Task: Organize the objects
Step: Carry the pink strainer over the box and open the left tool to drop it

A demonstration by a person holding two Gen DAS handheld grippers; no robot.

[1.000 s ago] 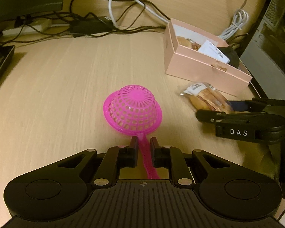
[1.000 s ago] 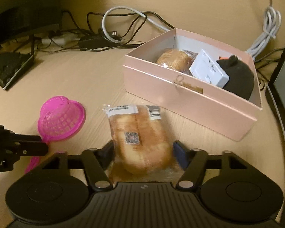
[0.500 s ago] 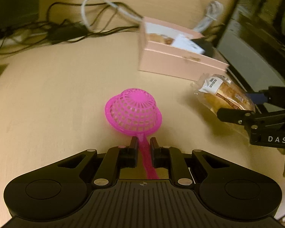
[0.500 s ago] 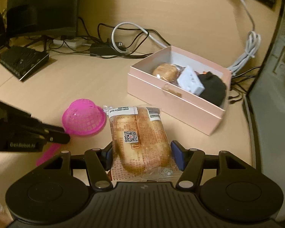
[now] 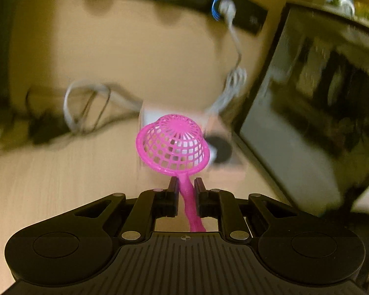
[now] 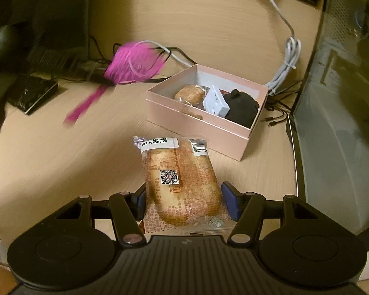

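My left gripper [image 5: 186, 187] is shut on the handle of a pink plastic strainer [image 5: 172, 145] and holds it in the air, basket up. The strainer shows blurred in the right wrist view [image 6: 132, 65], left of the pink box [image 6: 196, 120]. My right gripper [image 6: 183, 196] is shut on a wrapped bread loaf [image 6: 179, 179] held above the desk, in front of the box. The box holds a round bun [image 6: 189, 93], a white block [image 6: 216, 102] and a black object [image 6: 241, 109].
A computer tower [image 6: 339, 113] stands at the right, also in the left wrist view [image 5: 312, 98]. Cables [image 6: 287, 61] and a power strip lie at the back. A dark device [image 6: 32, 91] sits at the left on the wooden desk [image 6: 49, 159].
My left gripper has lifted the pink strainer off the desk and swung it toward the box. My right gripper has raised the bread loaf higher and pulled back from the box.
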